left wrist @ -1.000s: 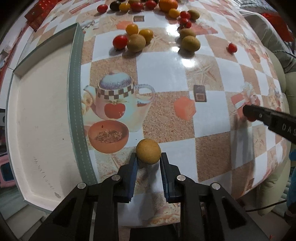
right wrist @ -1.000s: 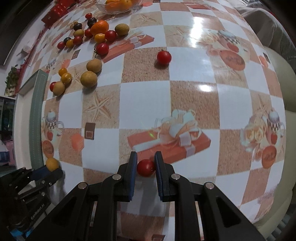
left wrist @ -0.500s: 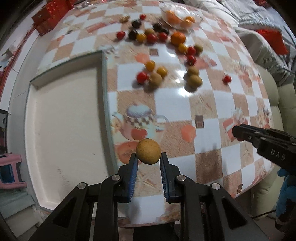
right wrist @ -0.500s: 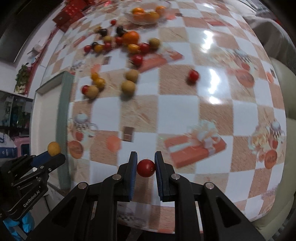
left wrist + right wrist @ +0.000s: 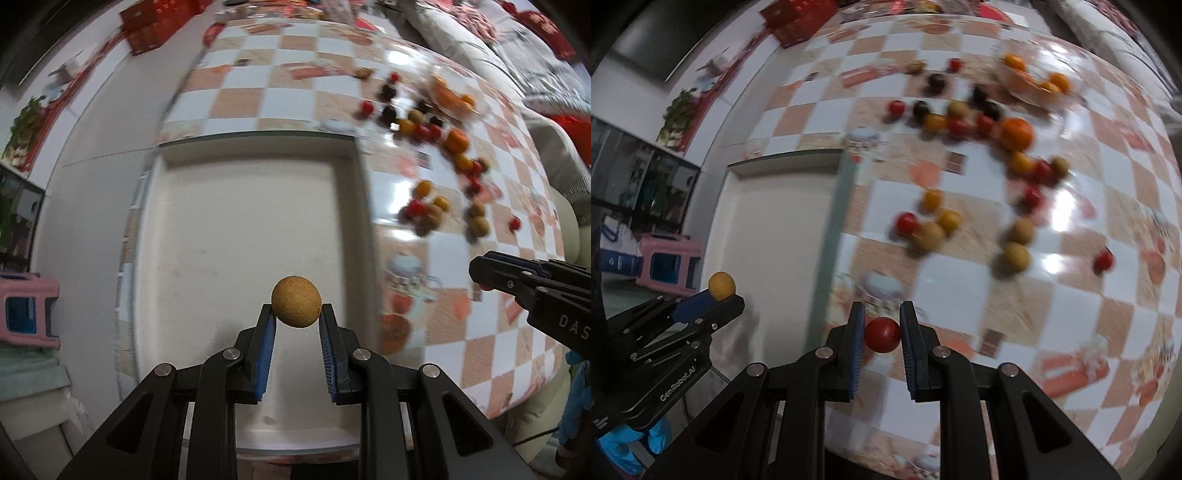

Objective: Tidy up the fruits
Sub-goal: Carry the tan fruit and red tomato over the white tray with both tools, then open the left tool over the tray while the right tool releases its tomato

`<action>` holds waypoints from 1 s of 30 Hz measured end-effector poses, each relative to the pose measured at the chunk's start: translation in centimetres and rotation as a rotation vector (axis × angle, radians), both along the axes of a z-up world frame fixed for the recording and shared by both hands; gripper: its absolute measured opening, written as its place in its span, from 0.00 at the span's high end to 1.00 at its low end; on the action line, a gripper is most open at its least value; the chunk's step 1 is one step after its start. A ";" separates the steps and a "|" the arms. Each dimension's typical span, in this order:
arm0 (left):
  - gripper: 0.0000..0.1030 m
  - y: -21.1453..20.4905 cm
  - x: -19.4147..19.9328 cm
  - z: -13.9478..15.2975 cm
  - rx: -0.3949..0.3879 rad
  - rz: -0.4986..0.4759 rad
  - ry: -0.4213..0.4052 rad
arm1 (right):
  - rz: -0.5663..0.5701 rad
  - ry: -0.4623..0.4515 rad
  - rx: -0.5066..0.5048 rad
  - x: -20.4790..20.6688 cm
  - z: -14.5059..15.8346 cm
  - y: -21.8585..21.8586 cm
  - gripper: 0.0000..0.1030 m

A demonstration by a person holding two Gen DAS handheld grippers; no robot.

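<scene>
Now tan fruit [image 5: 296,301] over tray [image 5: 240,206] (earlier over tablecloth).

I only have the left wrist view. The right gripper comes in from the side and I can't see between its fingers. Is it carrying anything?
Observer: Yes, the right gripper is shut on a small red tomato.
Operator: Is that tomato over the white tray yet?
Observer: No, it hangs over the checkered tablecloth, just right of the tray's green edge.
Operator: Does my brown fruit show from there?
Observer: Yes, the round brown fruit sits at the tip of the left gripper, over the tray side.
</scene>
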State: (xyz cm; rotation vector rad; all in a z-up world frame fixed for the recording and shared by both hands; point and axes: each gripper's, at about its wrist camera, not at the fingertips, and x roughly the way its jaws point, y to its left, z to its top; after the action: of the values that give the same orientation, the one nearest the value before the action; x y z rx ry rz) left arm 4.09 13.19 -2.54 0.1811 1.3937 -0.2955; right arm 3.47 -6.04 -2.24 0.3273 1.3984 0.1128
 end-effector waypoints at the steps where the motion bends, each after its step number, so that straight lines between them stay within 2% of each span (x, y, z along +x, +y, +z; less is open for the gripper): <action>1: 0.76 0.5 0.2 -0.1 0.003 0.008 0.001 | 0.014 0.000 0.004 0.6 0.0 0.8 0.80; 10: 0.76 5.0 3.4 -2.8 0.051 0.082 0.026 | 0.119 0.008 0.026 5.4 -1.4 7.1 0.80; 16: 0.76 5.2 4.5 -5.0 0.079 0.077 0.050 | 0.172 0.049 0.030 7.9 -3.9 10.9 0.80; 21: 0.76 4.3 4.4 -6.5 0.097 0.047 0.060 | 0.208 0.081 -0.007 8.3 -5.4 12.5 0.80; 26: 0.75 3.9 3.8 -6.8 0.108 0.024 0.055 | 0.243 0.114 -0.025 8.3 -6.3 13.6 0.79; 27: 0.68 3.8 3.8 -6.9 0.115 0.021 0.055 | 0.245 0.121 -0.028 8.3 -6.5 13.7 0.74; 28: 0.40 3.8 3.8 -6.8 0.125 0.020 0.052 | 0.245 0.124 -0.028 8.3 -6.6 13.8 0.69; 29: 0.27 3.6 3.6 -6.7 0.131 0.025 0.044 | 0.241 0.124 -0.022 8.2 -6.6 13.8 0.54; 30: 0.17 3.5 3.5 -6.4 0.138 0.036 0.014 | 0.236 0.119 -0.015 8.2 -6.5 13.7 0.40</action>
State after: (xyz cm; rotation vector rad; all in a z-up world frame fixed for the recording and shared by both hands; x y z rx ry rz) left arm 7.58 16.74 -8.92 0.2678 1.4304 -0.1716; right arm 11.71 7.70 -8.77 0.1573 1.5519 0.2800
